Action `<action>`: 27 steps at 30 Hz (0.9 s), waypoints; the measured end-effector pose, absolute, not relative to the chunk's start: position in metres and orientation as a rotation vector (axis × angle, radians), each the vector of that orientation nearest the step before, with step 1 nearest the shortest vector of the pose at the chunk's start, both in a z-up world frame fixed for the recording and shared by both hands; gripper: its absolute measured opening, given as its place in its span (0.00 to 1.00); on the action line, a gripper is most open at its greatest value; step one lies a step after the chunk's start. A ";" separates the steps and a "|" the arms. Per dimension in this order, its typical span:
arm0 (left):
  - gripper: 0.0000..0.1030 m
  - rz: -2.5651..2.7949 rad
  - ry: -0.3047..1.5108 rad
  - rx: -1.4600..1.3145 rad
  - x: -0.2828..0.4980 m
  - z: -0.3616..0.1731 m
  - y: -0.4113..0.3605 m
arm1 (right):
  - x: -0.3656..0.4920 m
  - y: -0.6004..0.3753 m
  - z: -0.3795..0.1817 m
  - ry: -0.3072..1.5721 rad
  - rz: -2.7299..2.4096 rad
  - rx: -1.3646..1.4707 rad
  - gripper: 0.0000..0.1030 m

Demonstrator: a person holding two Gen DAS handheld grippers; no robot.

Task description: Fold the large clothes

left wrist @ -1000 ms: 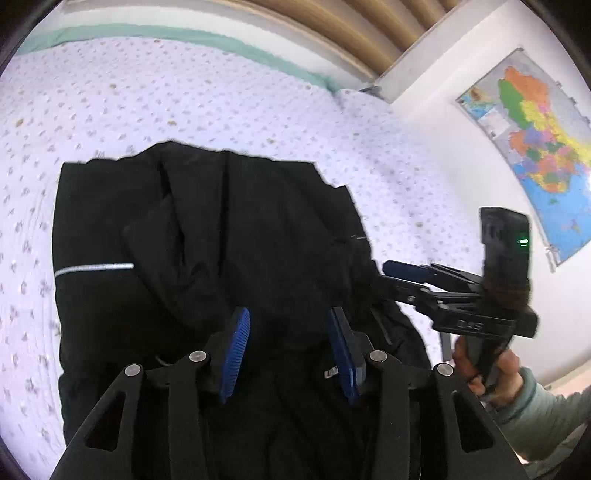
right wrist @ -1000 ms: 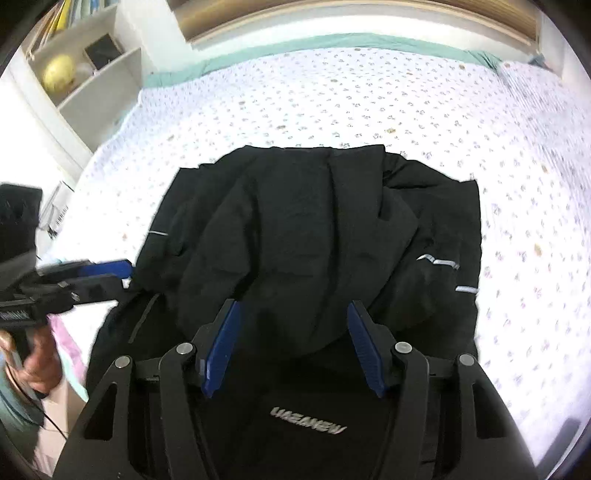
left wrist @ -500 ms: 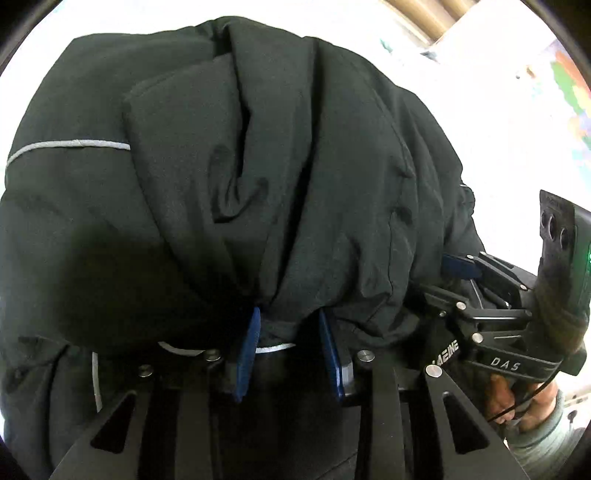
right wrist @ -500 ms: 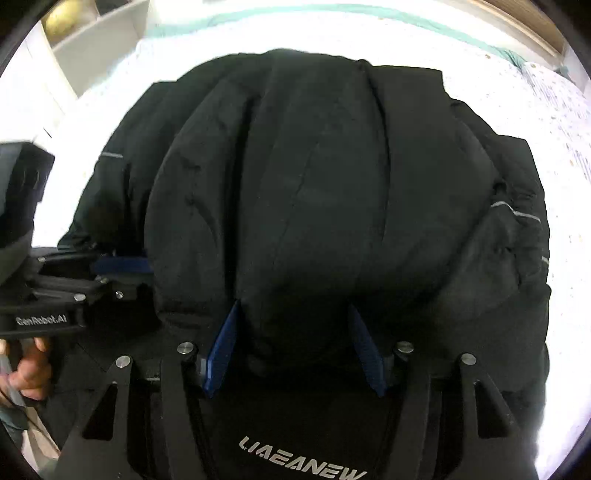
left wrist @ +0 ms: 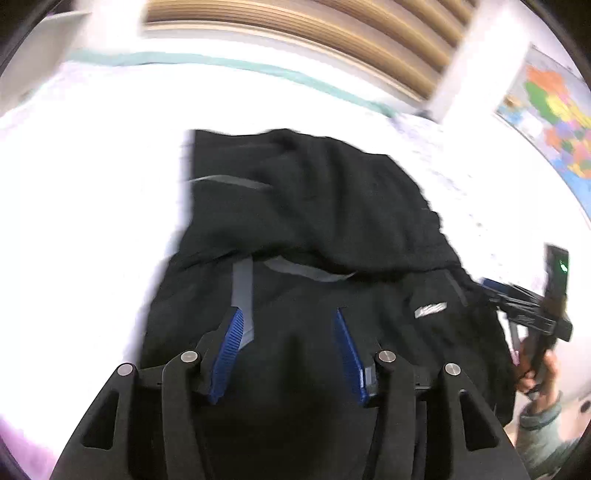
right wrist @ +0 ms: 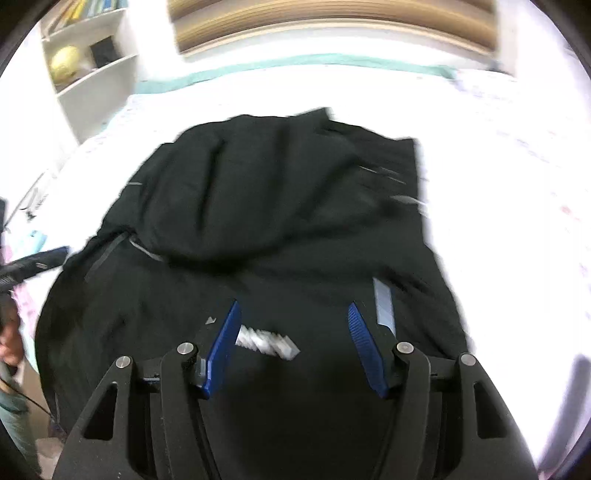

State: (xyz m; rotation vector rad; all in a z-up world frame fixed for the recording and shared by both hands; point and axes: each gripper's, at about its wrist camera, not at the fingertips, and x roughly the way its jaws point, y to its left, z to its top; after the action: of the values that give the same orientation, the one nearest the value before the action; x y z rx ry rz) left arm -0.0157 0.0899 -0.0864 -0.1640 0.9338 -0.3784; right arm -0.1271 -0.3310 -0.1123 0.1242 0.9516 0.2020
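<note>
A large black jacket (left wrist: pixel 314 206) with grey reflective stripes lies on the white bed, its far half folded over the near half; it also shows in the right wrist view (right wrist: pixel 258 192). My left gripper (left wrist: pixel 288 332) is open and empty above the jacket's near part, blue pads apart. My right gripper (right wrist: pixel 293 325) is open and empty above the jacket near its white logo (right wrist: pixel 267 341). The right gripper shows at the right of the left wrist view (left wrist: pixel 524 306); the left gripper shows at the left edge of the right wrist view (right wrist: pixel 33 264). Both views are blurred.
The white patterned bed (left wrist: pixel 74 192) spreads around the jacket, with a teal band and a wooden slatted headboard (left wrist: pixel 295 26) behind. A coloured map (left wrist: pixel 554 122) hangs on the right wall. A white shelf unit (right wrist: pixel 85 66) stands at the left.
Both grippers were close on the jacket's bunched fabric, the left one narrowed around it. Now both are wide open and have pulled back; the jacket lies lower and folded on the bed.
</note>
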 end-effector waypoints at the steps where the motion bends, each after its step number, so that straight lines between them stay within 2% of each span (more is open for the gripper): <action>1: 0.51 -0.339 0.942 -0.169 -0.028 -0.086 0.111 | -0.140 -0.342 -0.111 0.952 0.179 0.129 0.63; 7: 0.51 -0.303 1.006 -0.331 -0.073 -0.104 0.196 | -0.201 -0.400 -0.120 0.990 0.047 0.174 0.63; 12: 0.51 -0.356 1.080 -0.411 -0.073 -0.137 0.190 | -0.219 -0.414 -0.137 1.019 0.025 0.239 0.63; 17: 0.51 -0.345 1.124 -0.376 -0.059 -0.151 0.176 | -0.225 -0.421 -0.144 1.026 -0.006 0.266 0.63; 20: 0.51 -0.397 1.145 -0.347 -0.057 -0.146 0.166 | -0.220 -0.424 -0.158 1.071 0.008 0.297 0.62; 22: 0.51 -0.497 1.138 -0.367 -0.057 -0.135 0.155 | -0.213 -0.421 -0.167 1.106 0.065 0.325 0.55; 27: 0.51 -0.803 0.969 -0.600 -0.053 -0.103 0.153 | -0.213 -0.407 -0.139 1.013 0.254 0.379 0.54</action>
State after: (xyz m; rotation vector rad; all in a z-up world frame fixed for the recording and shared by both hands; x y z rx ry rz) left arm -0.0533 0.1531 -0.1028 -0.6004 0.9688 -0.8028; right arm -0.2127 -0.4069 -0.1390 0.3793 1.0130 0.2541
